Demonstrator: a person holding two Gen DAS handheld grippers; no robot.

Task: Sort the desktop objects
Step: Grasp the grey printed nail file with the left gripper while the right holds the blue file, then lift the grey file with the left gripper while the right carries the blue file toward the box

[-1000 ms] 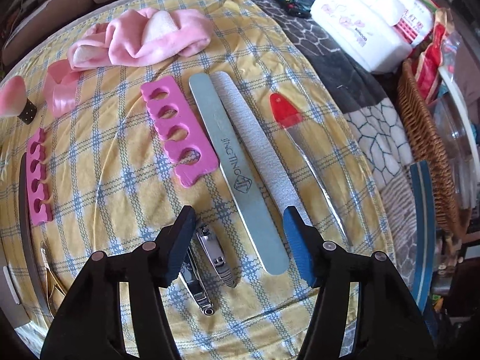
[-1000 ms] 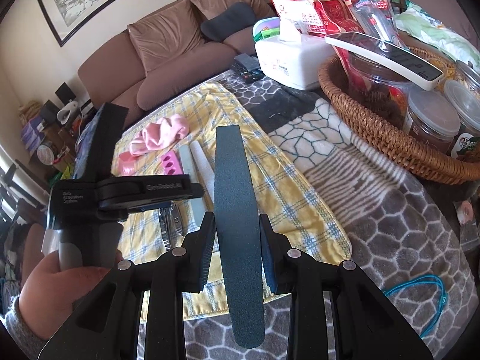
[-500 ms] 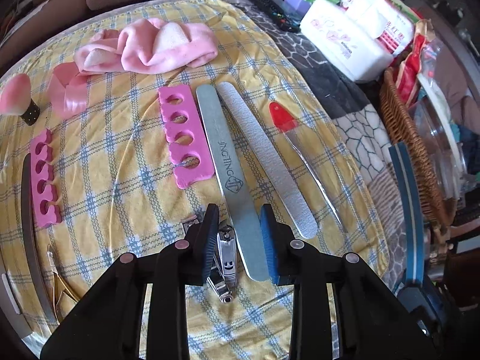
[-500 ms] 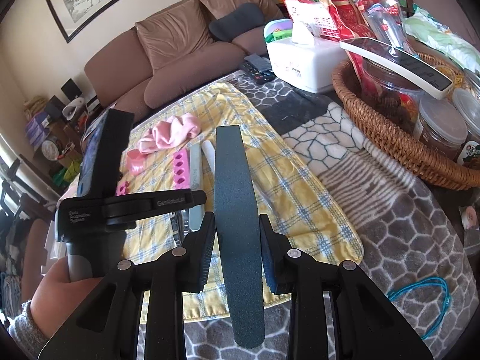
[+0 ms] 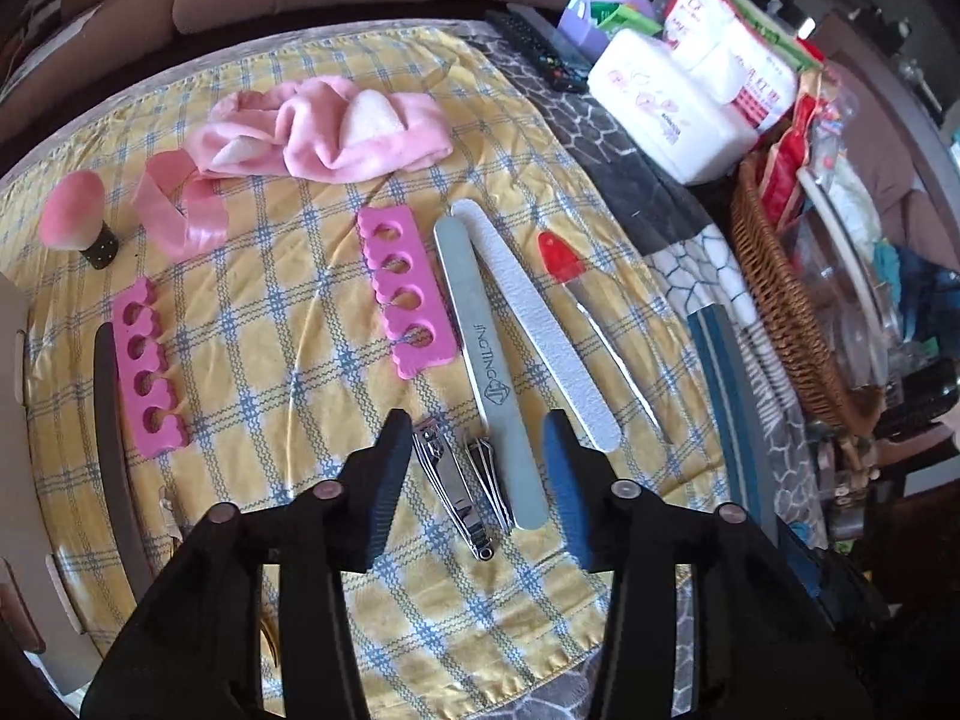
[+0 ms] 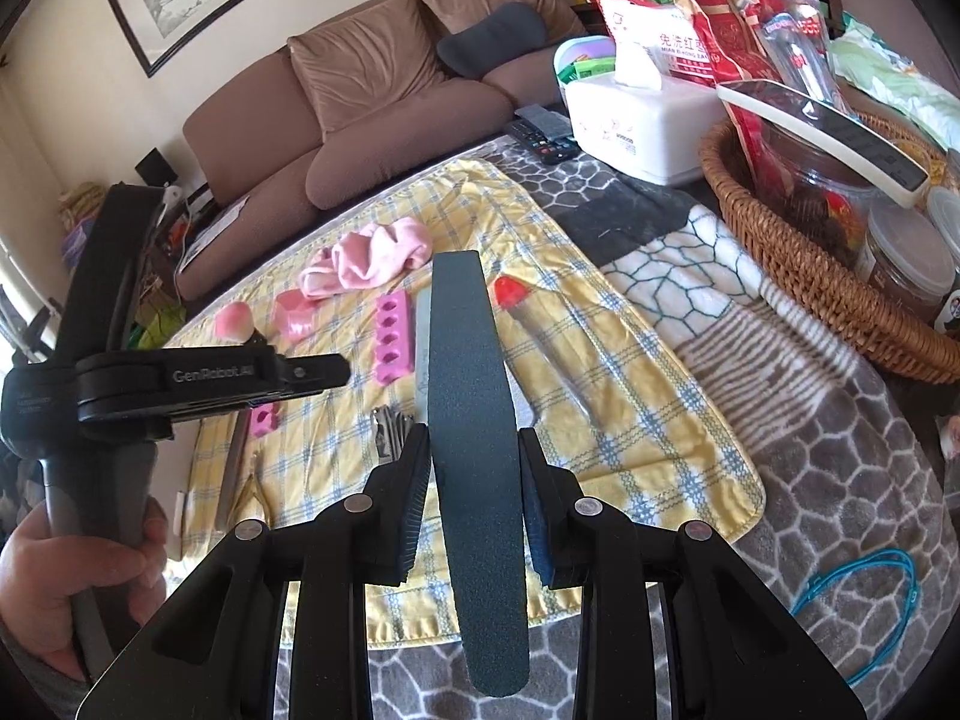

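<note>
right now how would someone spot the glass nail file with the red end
On the yellow checked cloth, look at the row of long files lying side by side. The glass nail file is the rightmost, nearest the wicker basket; unlike the grey ones, it is clear and slim with a red tip.

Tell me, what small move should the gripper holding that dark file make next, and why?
Probably lay the dark emery nail file, clamped in the right gripper, beside the silver nail file and grey speckled file, since those files already lie grouped on the yellow checked cloth.

Cuticle nipper (image 5: 273, 648) mostly hidden.
</note>
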